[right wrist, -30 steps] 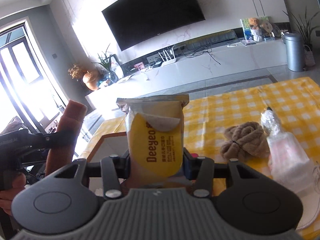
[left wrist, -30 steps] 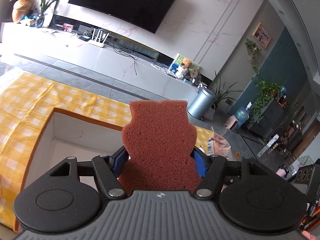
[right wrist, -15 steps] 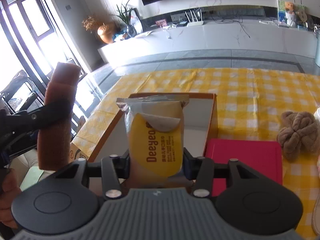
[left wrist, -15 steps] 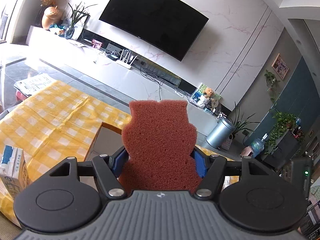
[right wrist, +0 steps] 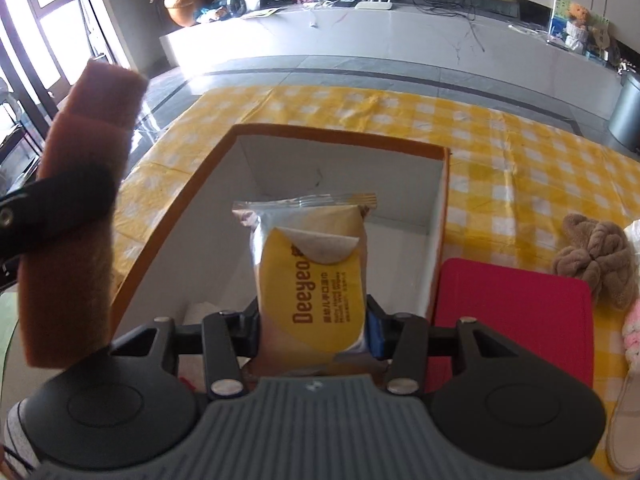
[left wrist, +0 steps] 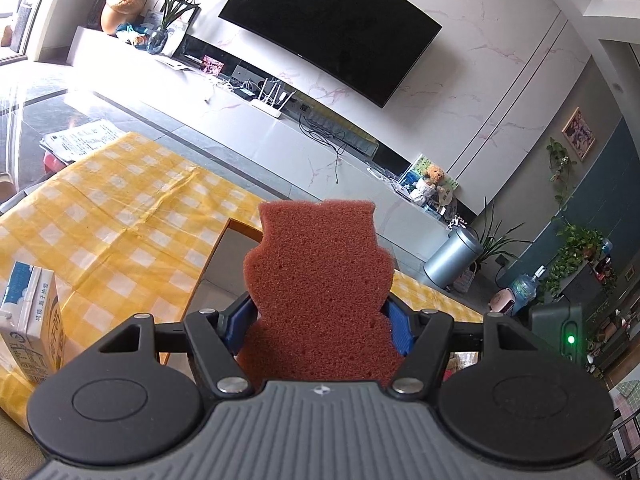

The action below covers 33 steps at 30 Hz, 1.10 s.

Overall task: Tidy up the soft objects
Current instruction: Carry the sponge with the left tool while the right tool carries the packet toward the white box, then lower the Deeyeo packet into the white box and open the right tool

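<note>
Sponge (left wrist: pixel 318 288) upright between left jaws, yellow packet (right wrist: pixel 312 280) upright between right

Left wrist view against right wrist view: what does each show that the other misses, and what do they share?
Only the left wrist view shows the milk carton and the wall-mounted TV.

Only the right wrist view shows the yellow wipes pack in the right gripper, the red mat, the brown towel knot and the box floor.

Both show the brown sponge clamped in the left gripper, the orange-rimmed box and the yellow checked tablecloth.
</note>
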{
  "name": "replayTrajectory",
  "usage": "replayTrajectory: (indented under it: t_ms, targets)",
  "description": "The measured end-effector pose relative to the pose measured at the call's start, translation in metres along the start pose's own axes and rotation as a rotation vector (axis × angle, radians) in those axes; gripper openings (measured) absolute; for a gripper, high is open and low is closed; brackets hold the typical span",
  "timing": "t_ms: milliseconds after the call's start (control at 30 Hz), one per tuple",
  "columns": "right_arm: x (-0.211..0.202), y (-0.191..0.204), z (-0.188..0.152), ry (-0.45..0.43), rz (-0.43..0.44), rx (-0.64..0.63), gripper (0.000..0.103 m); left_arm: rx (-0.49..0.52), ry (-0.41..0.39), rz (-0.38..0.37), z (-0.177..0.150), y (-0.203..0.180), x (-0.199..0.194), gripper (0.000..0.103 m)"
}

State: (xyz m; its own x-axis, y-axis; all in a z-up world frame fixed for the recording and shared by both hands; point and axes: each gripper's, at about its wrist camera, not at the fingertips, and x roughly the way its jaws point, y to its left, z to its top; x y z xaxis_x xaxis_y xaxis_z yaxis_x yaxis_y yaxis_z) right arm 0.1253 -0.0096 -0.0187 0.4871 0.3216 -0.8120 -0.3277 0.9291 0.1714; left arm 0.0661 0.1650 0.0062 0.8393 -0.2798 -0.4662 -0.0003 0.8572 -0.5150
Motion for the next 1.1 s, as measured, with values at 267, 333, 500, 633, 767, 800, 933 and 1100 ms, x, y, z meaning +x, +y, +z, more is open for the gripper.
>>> replayTrajectory:
  t_ms: [267,333,500,633,767,800,933,1100]
  targets:
    - [-0.007,0.01,-0.049,0.029,-0.037,0.006,0.048,0.03,-0.006,0.008,-0.002,-0.005,-0.004,0.077]
    - [-0.002,0.018,-0.056,0.043,-0.1,-0.028,0.048,0.025,0.007,0.005,-0.002,-0.005,-0.001,0.077]
    - [0.011,0.036,-0.065,0.048,-0.213,-0.099,0.048,0.051,0.02,0.03,-0.004,-0.007,0.001,0.077]
    - [0.021,0.053,-0.075,0.032,-0.333,-0.174,0.049,0.055,0.042,0.041,-0.004,-0.005,0.003,0.077]
    - [0.023,0.052,-0.076,0.045,-0.37,-0.223,0.056,0.065,0.038,0.046,-0.004,-0.004,0.002,0.078]
    - [0.022,0.051,-0.075,0.05,-0.368,-0.233,0.061,0.068,0.036,0.052,-0.004,-0.005,0.001,0.078]
    - [0.014,0.045,-0.071,0.054,-0.303,-0.216,0.072,0.073,0.036,0.047,-0.003,-0.006,-0.001,0.078]
    - [-0.001,0.042,-0.066,0.007,-0.244,-0.22,0.093,0.066,0.043,0.045,-0.003,-0.006,0.0,0.078]
